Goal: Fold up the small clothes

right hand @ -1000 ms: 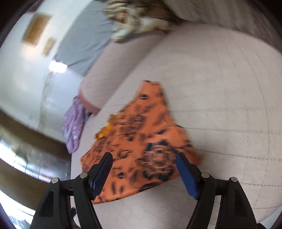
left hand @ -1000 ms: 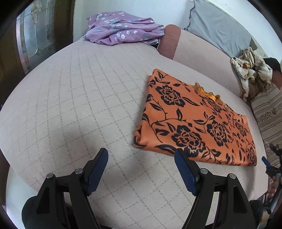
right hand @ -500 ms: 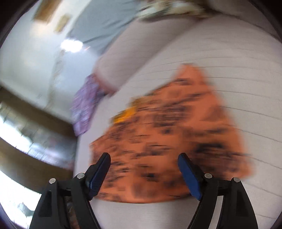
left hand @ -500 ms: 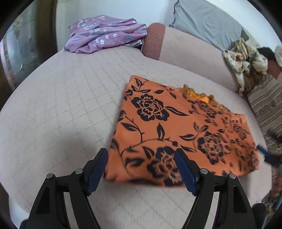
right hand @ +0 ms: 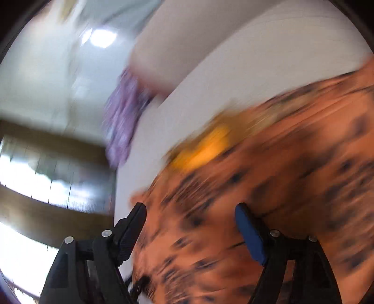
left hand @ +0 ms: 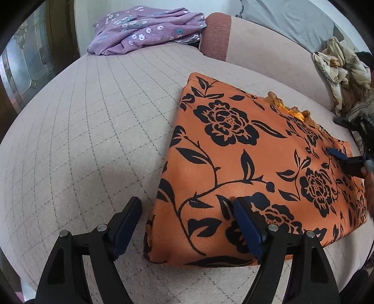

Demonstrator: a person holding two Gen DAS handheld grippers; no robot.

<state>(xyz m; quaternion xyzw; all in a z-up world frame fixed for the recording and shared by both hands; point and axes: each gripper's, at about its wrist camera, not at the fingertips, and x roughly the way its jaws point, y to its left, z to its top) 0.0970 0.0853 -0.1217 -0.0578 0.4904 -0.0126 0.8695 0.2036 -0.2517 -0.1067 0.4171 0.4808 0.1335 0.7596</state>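
Observation:
An orange garment with black flowers point(left hand: 252, 168) lies folded flat on the quilted bed point(left hand: 93, 131). A yellow-orange frill point(left hand: 289, 111) peeks out at its far edge. My left gripper point(left hand: 187, 210) is open, its fingers straddling the garment's near left corner just above it. My right gripper point(right hand: 190, 215) is open and close over the same garment point(right hand: 268, 187); its view is blurred by motion. It also shows at the garment's right edge in the left wrist view point(left hand: 346, 159).
A crumpled purple flowered cloth point(left hand: 147, 28) lies at the bed's far left. A bolster point(left hand: 257, 44) and grey pillow point(left hand: 287, 18) line the back. A patterned cloth heap point(left hand: 339, 67) sits far right. A glass door point(left hand: 21, 65) stands left.
Both grippers have moved in toward the orange garment. The left now straddles its near left corner; the right has swung low over its right side. Both stay open.

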